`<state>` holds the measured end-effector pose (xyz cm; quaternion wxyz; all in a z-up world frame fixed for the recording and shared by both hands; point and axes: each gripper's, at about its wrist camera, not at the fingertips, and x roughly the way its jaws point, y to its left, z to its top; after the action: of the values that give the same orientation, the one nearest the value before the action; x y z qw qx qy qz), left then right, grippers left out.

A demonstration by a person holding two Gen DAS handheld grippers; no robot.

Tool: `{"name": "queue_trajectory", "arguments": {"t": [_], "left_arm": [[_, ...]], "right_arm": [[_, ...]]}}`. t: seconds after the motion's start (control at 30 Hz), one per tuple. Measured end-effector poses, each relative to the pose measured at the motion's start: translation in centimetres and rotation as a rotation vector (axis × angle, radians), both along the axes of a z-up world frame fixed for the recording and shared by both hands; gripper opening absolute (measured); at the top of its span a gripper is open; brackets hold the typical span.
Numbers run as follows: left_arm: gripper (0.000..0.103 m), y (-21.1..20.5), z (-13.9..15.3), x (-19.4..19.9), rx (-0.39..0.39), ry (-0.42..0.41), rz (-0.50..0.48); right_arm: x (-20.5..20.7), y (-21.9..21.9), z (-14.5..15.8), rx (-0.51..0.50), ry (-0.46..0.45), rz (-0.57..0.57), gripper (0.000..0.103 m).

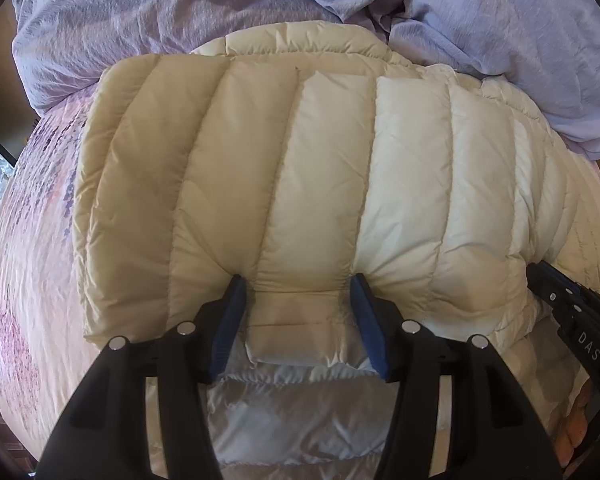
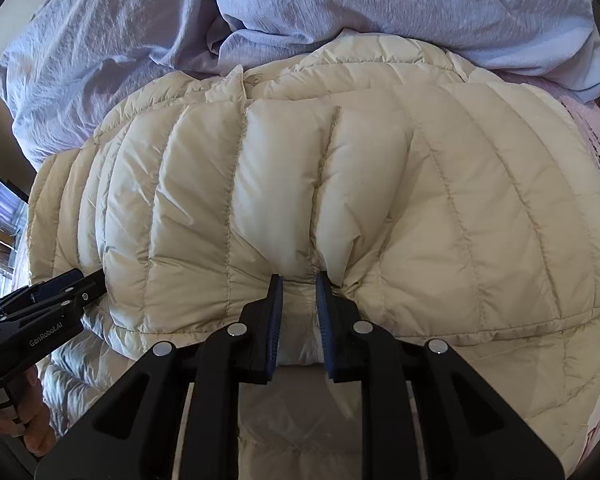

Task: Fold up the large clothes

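Left hand-held gripper (image 1: 298,292) jaws apart; right hand-held gripper (image 2: 298,290) pinched (both angled steeply down).

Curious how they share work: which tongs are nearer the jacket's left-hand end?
Left. The left tongs sit nearer that end of the jacket; the right tongs pinch it farther along, around its middle.

left wrist: close, steeply down | right wrist: same | shared: jacket (image 1: 300,168)
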<state>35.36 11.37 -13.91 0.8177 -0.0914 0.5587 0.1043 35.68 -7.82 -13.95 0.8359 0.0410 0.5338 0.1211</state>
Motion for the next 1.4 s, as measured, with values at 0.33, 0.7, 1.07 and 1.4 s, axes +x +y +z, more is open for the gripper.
{"name": "queue_trajectory", "arguments": {"t": [0.33,0.7,1.07,1.4], "left_arm": [[0.072,1.6,4.1,-4.9,0.009,-0.076,-0.006],[0.083,6.2,4.8,-15.2,0.02,-0.05,0.026],[0.084,7.2,2.0,-22.0,-0.086,0.047,0.042],[0.084,5.3,0.5,-24.1,-0.098,0.111,0.005]], "right_arm": [[-1.8,-2.0,3.4,-0.011,-0.043,0.019,0.063],[-7.0,-11.7,4.2,-0.124,0.011,-0.017,0.074],[-13.6,-20.4,2.0,-0.145,0.185,-0.086,0.074],[-16.5,-23.0,-0.1,-0.094,0.325,-0.054,0.074]]}}
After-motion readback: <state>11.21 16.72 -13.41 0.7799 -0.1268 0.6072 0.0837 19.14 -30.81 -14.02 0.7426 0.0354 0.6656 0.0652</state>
